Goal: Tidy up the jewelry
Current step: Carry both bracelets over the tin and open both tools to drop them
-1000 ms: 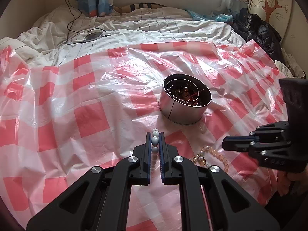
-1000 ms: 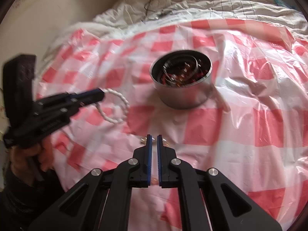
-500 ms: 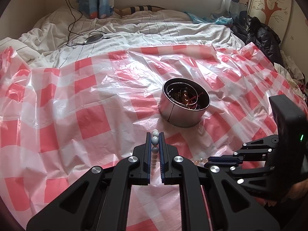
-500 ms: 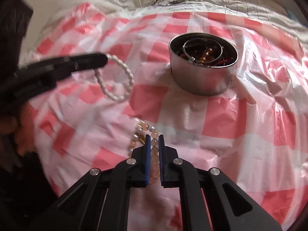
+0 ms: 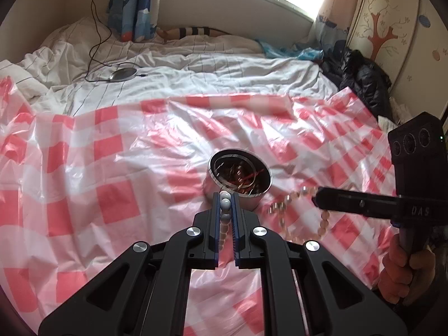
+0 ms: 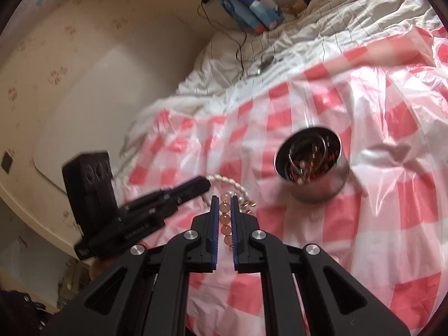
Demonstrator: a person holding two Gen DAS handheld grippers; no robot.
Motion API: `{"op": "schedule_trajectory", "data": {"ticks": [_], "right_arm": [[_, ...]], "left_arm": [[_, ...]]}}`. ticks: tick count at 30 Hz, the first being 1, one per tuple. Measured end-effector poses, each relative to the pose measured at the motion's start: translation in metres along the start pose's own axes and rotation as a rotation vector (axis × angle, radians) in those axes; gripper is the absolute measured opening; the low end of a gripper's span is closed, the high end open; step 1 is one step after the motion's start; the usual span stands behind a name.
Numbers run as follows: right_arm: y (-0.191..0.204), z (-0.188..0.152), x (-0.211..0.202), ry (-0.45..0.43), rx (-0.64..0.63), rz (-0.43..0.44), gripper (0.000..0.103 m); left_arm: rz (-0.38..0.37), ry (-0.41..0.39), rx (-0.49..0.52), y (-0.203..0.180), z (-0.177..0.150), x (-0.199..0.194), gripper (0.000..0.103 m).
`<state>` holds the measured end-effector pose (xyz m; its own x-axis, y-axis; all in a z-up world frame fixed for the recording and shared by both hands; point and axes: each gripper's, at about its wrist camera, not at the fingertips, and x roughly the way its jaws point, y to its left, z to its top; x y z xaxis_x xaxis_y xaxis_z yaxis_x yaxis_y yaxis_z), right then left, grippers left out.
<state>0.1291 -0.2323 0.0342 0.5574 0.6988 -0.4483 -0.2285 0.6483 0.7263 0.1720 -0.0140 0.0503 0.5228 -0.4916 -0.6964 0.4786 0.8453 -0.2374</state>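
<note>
A round metal tin (image 5: 240, 177) holding several bangles and beads stands on a red-and-white checked plastic sheet (image 5: 112, 173). My left gripper (image 5: 225, 196) is shut on a white bead bracelet (image 5: 224, 210), lifted just in front of the tin. To its right my right gripper (image 5: 317, 194) is shut on a peach bead bracelet (image 5: 294, 212) that dangles above the sheet. In the right wrist view the peach beads (image 6: 224, 219) sit between the right gripper (image 6: 224, 198) pads, the white bracelet (image 6: 235, 187) hangs from the left gripper (image 6: 205, 183), and the tin (image 6: 312, 165) is up to the right.
White striped bedding (image 5: 182, 75) lies beyond the sheet, with a grey round device (image 5: 123, 74) on a black cable. A dark jacket (image 5: 361, 81) is piled at the right edge by a wardrobe. A hand (image 5: 400, 268) holds the right gripper's handle.
The right gripper closed on the peach bracelet lying on the sheet and lifted it. Both grippers have risen and tilted up; the left still holds the white bracelet.
</note>
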Motion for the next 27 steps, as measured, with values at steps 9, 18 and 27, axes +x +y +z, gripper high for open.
{"op": "schedule_trajectory", "data": {"ticks": [9,18,27], "right_arm": [[-0.010,0.030,0.002,-0.085,0.071,0.004,0.009],[-0.037,0.048,0.010,-0.117,0.119,-0.064,0.009],[-0.056,0.057,0.050,-0.049,0.107,-0.245,0.040]], "left_arm": [[-0.082,-0.046,-0.046,-0.015,0.027,0.014,0.007],[-0.136,-0.044,-0.059,-0.020,0.042,0.044,0.007],[0.128,0.029,0.056,-0.018,0.044,0.076,0.019]]}}
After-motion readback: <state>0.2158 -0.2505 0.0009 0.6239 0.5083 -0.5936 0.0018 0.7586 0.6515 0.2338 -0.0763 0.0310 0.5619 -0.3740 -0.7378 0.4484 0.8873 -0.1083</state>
